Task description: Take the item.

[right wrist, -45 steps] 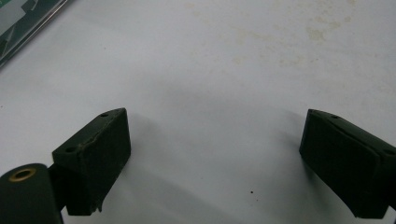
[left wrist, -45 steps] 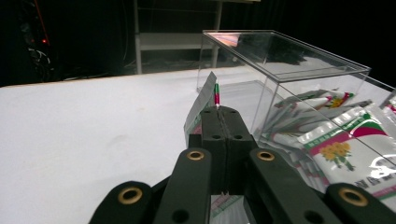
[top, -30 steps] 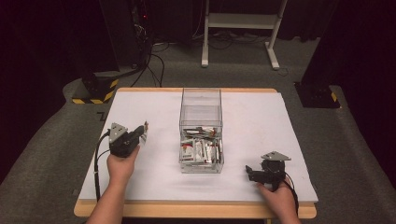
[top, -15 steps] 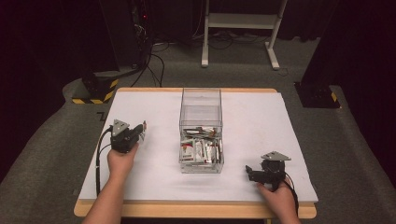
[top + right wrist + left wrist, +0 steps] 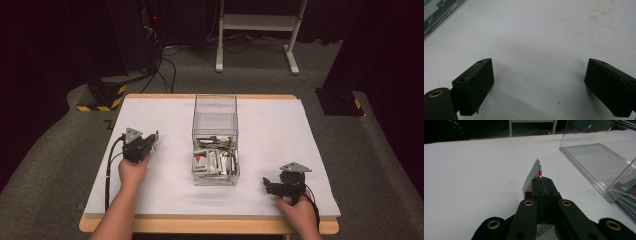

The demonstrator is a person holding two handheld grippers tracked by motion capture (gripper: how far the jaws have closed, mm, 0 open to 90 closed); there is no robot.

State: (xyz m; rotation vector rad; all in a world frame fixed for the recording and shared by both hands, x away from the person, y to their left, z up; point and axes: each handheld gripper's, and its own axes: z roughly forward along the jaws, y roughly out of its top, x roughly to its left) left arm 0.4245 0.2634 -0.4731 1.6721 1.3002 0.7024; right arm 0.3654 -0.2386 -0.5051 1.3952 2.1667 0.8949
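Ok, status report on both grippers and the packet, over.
Left gripper shut on a packet, left of the clear box. Right gripper open over bare table, holding nothing. More packets in the box. Nothing in the way.

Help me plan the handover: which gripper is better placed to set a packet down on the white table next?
Left. The left gripper is shut on a packet just above the white table, left of the clear box. The right gripper is open with nothing between its jaws.
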